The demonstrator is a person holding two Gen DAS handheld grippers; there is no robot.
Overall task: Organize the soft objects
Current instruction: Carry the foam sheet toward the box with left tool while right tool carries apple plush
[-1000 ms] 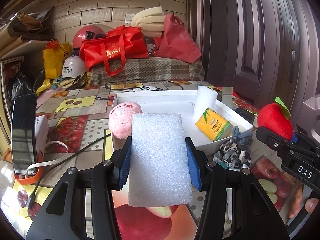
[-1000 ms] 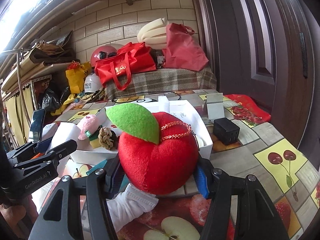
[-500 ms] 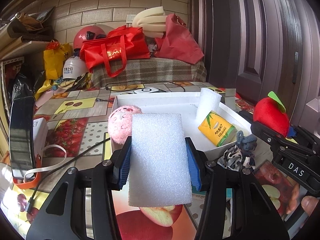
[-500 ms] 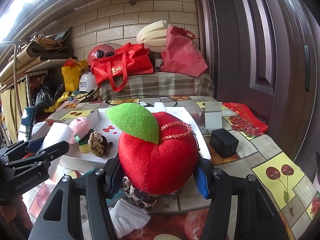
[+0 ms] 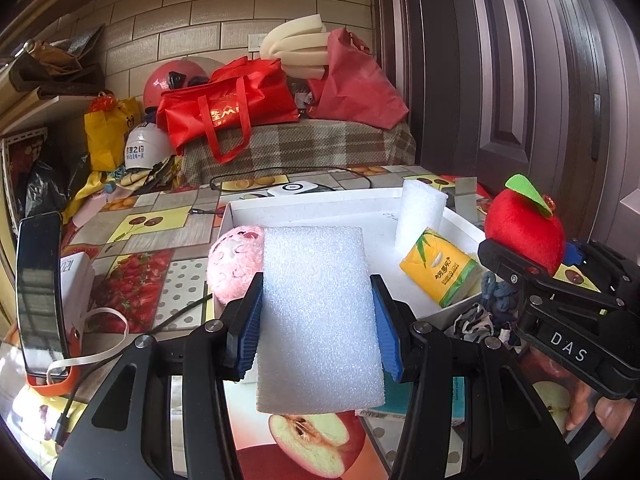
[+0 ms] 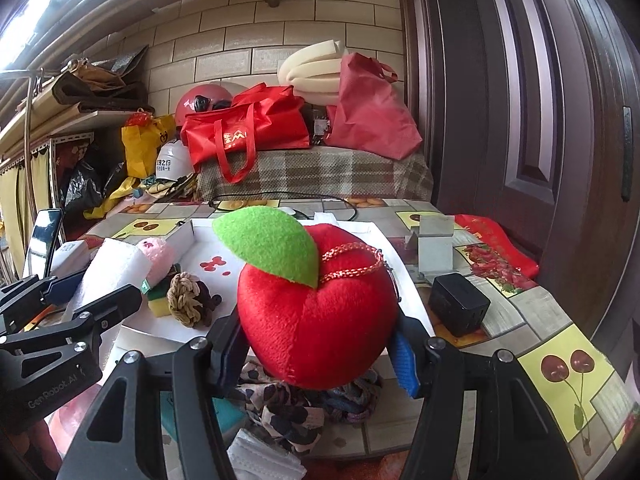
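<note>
right claw point(image 5: 524, 236): "DAS" | left claw point(image 6: 104, 280): "GenRobot.AI"

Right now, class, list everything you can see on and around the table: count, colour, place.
white tray: one, white, table centre
foam block: one, white, in left tongs
second foam block: one, white, upright in tray
plush apple: one, red with green leaf, in right tongs
pink plush ball: one, pink, tray's left corner
tissue pack: one, yellow, in tray
knotted rope ball: one, tan, in tray
black adapter: one, black, right of tray
phone: one, black, far left
red bags: two, red, behind table
left tongs: shut on foam
right tongs: shut on apple
</note>
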